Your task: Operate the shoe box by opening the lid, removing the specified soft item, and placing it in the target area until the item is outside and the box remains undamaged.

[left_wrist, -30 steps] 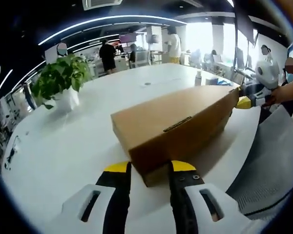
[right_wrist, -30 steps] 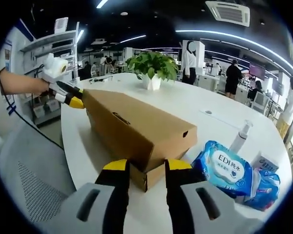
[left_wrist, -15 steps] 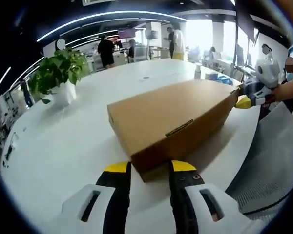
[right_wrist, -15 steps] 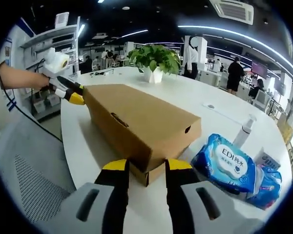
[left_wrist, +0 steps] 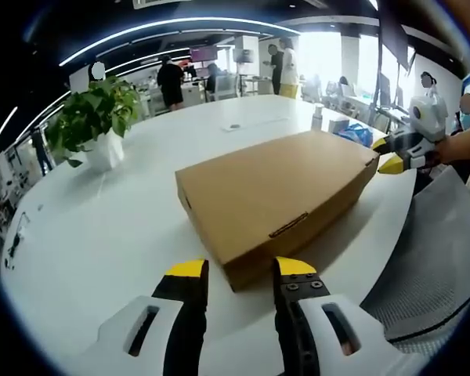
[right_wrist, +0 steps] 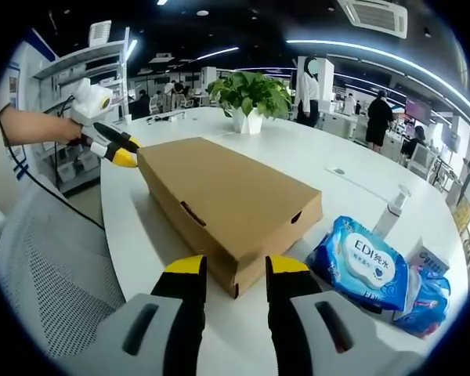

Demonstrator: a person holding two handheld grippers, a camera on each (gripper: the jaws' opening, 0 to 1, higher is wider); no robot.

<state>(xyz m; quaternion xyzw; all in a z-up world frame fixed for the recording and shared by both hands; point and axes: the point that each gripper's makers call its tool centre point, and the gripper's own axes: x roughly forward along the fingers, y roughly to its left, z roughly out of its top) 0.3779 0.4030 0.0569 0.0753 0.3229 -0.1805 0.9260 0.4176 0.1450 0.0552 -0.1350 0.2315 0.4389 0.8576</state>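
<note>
box (left_wrist: pixel 274 192) closed, flat on table (left_wrist: pixel 102 235); left gripper (left_wrist: pixel 239 270) and right gripper (right_wrist: pixel 229 265) both spread at opposite near ends (gripping nothing). best lifting lid edge gently, evenly.

A white table (left_wrist: pixel 102 235) carries a closed cardboard shoe box (left_wrist: pixel 270 188), a potted plant (left_wrist: pixel 94 125), wet-wipe packs (right_wrist: pixel 368 266) and a pump bottle (right_wrist: pixel 388 215).

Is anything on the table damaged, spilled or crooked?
Nothing stands out. The box lies flat and closed, its cardboard looks whole, the wipes sit beside it, and the plant stands upright.
</note>
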